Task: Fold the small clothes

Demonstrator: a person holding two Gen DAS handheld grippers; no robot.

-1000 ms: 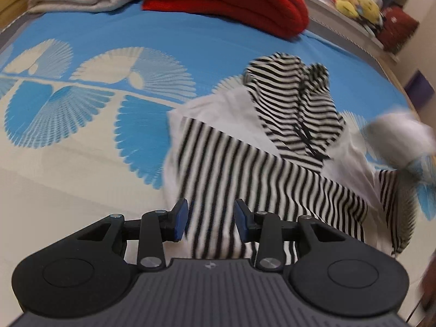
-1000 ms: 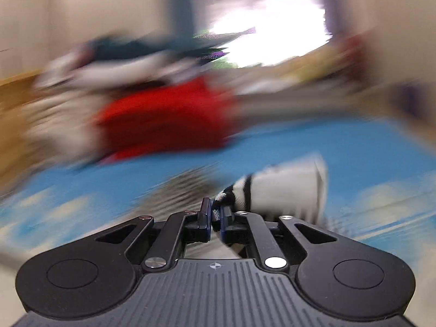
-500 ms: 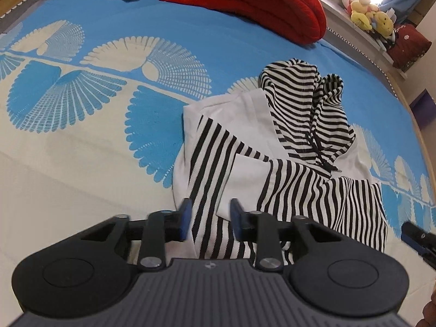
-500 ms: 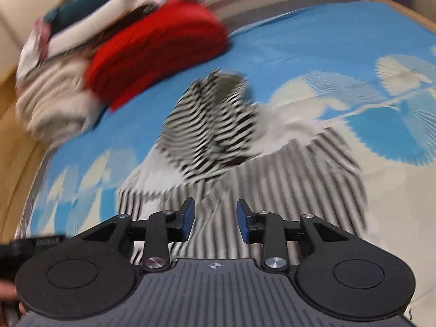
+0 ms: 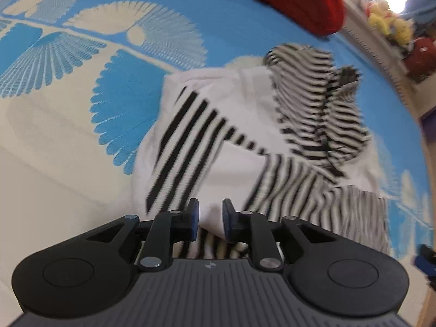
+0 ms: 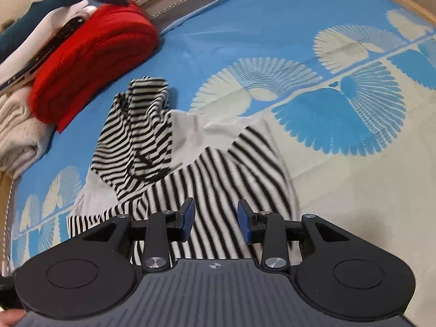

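A bed [image 5: 68, 141] spread with a blue-and-cream fan-patterned sheet fills both views, with a folded red blanket [image 6: 90, 62] at its far edge. On the left of the left wrist view the sheet lies bare; toward the middle lies the small striped hoodie [image 5: 245, 141], white panels and black stripes, one sleeve folded across the body and the hood [image 5: 313, 87] bunched at the far end. The left tool [image 5: 209, 218] hangs low over the near hem, its jaws apart with white cloth showing between the pads but nothing pinched. The risk, as I judge it, is that closing here catches only the top layer (the sleeve looks loosely laid), so a lift would drag it open and undo the fold; the bunched hood could also make any fold lopsided. This view is smeared, so the exact hem edge is hard to place. At its far right edge sit yellow plush toys [image 5: 387, 24] on a ledge, absent from the other view. The right wrist view is sharper: it shows cream folded bedding [image 6: 19, 133] beside the blanket, the hoodie's wide striped panel [image 6: 223, 185], and the right tool [image 6: 216, 219], jaws wide apart and empty above that panel.
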